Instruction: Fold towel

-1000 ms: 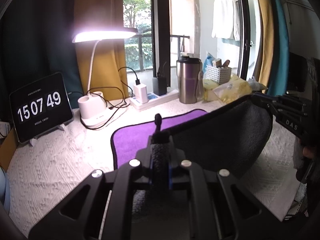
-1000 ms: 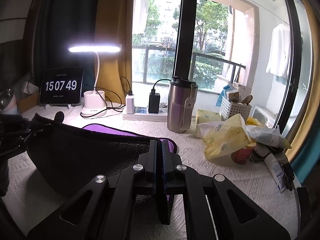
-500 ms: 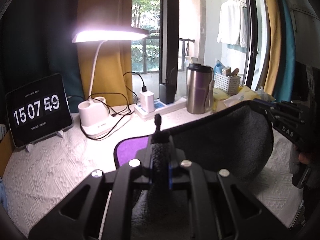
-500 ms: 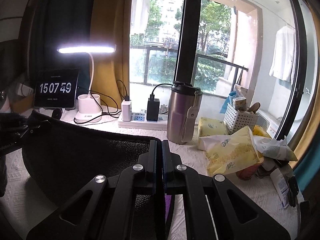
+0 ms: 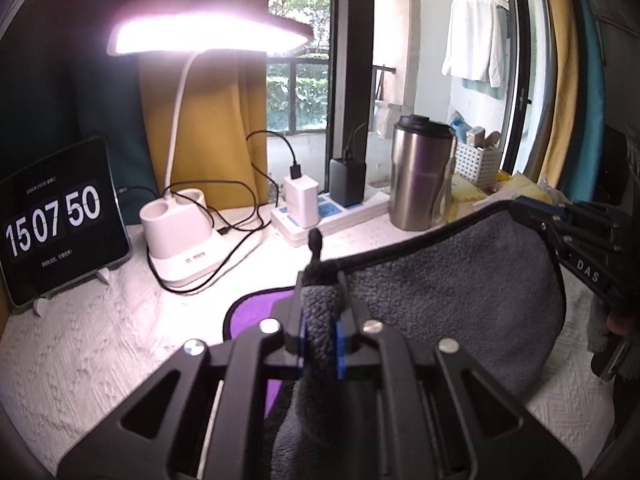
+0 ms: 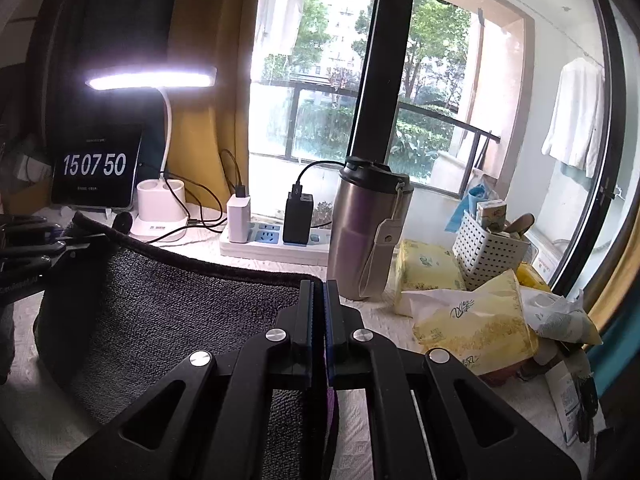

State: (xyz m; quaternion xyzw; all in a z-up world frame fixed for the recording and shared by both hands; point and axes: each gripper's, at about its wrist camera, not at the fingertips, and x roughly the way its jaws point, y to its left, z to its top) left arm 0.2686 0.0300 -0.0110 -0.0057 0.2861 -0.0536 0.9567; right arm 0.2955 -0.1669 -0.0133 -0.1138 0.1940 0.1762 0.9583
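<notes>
Towel (image 5: 452,300), grey with a purple underside, hung stretched above the white table (image 5: 88,344) near its window edge; left gripper (image 5: 320,280) clamped a bunched corner; right gripper (image 6: 319,304) pinched the opposite corner, fingers nearly together.

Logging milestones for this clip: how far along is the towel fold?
Done: both corners are gripped. The left tongs and right tongs are each shut on the grey towel, its black-trimmed edge stretched between them and lifted off the table.
In hand: carrying that edge over; the towel's purple side lies on the white tablecloth.
Left: lay the edge down, release, and make any further folds.
</notes>
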